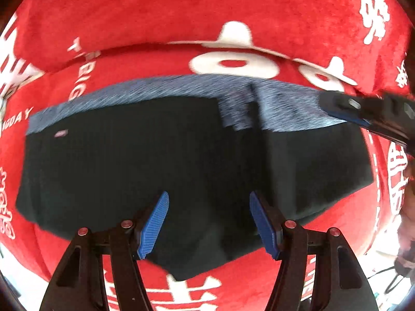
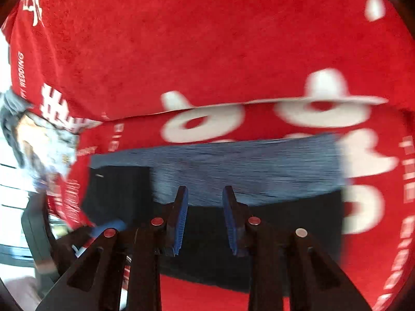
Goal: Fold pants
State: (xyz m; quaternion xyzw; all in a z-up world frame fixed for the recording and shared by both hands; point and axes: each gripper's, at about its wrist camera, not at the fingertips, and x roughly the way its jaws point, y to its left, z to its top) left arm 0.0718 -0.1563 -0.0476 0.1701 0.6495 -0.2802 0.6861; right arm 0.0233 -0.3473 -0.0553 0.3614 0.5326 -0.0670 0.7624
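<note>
Black pants (image 1: 145, 160) with a grey-blue waistband (image 1: 160, 90) lie flat and folded on a red cloth with white lettering (image 1: 155, 7). My left gripper (image 1: 208, 202) is open and empty, its blue pads (image 1: 154, 223) hovering over the near edge of the pants. My right gripper (image 2: 205, 194) is open and empty above the waistband (image 2: 246, 165) and the black fabric (image 2: 285, 223). The right gripper also shows in the left wrist view (image 1: 368, 111), at the right end of the waistband.
The red cloth (image 2: 207, 39) covers the whole surface and has a fold ridge behind the pants. At the far left of the right wrist view lie blurred objects and a pale floor (image 2: 15, 181) beyond the cloth's edge.
</note>
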